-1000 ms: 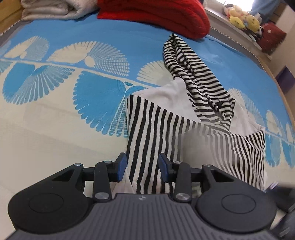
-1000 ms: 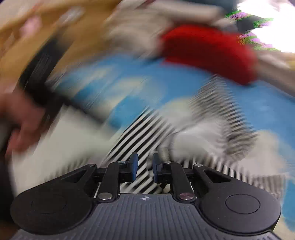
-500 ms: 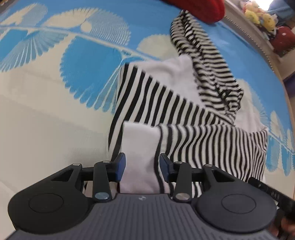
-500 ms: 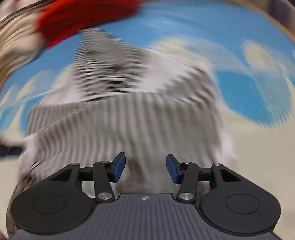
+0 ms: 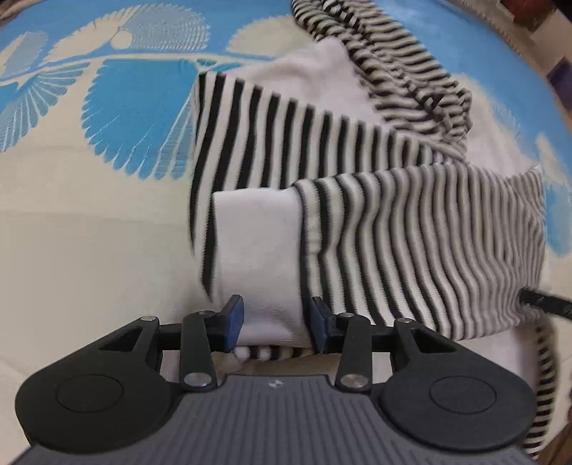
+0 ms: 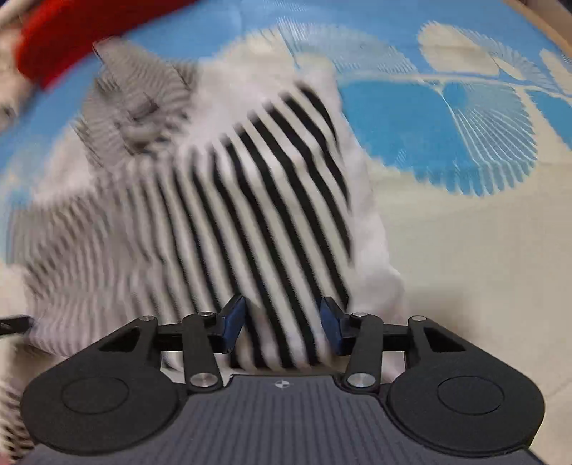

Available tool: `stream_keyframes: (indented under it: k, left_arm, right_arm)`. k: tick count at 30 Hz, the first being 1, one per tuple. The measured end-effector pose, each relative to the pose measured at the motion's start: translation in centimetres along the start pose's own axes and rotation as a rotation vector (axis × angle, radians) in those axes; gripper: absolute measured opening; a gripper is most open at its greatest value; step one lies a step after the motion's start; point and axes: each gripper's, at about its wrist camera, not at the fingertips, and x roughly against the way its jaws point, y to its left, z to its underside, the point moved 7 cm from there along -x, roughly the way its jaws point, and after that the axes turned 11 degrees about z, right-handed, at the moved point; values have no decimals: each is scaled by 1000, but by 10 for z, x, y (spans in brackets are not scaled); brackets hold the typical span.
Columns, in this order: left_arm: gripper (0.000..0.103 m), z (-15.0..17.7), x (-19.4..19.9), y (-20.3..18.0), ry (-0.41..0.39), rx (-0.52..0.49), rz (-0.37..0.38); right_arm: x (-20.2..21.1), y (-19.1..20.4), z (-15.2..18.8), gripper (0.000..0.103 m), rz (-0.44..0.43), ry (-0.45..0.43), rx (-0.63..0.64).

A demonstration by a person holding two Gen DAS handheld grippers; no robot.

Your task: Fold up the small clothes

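Observation:
A small black-and-white striped garment point(image 5: 286, 143) lies on the blue and cream bedcover point(image 5: 89, 232). A finely striped part with a white panel point(image 5: 257, 250) is folded across its wide stripes. My left gripper point(image 5: 276, 322) points down at the near edge of that white panel, jaws open, with the cloth lying loose between the pads. In the right wrist view the same garment point(image 6: 250, 200) is blurred. My right gripper point(image 6: 282, 322) hovers open over its wide-striped corner, and no pad presses on the cloth. A dark finger point(image 5: 543, 302) of the right gripper shows at the garment's right edge.
A red knitted blanket point(image 6: 71, 43) lies beyond the garment at the far side of the bed. Bare bedcover point(image 6: 464, 232) stretches out to the right of the garment in the right wrist view. A wooden bed edge point(image 6: 550, 28) runs along the top right corner.
The finely striped part with its white panel now lies folded over the wide stripes. My left gripper has come down closer to the cloth. My right gripper has opened, rolled and swung across the garment.

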Motion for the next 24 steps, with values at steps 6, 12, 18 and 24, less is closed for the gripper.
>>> stream_keyframes:
  k: [6,12,18,24]
  left_arm:
    - [50,-8,13,-11,-75,-18,42]
    - [49,-10,14,-18,-75,11,38]
    - [49,-38,84,-46,-300,-62,59]
    - [27,-137,122,-87,-485,-232,-20]
  right_arm:
    - [23,15,-7,58,-93,-92,9]
    - [20,7,-11,58,-49,-51,-60]
    - [51,-7,-41,58,-68,-174,-100]
    - [54,-35,-62,53,-53,-220,-168]
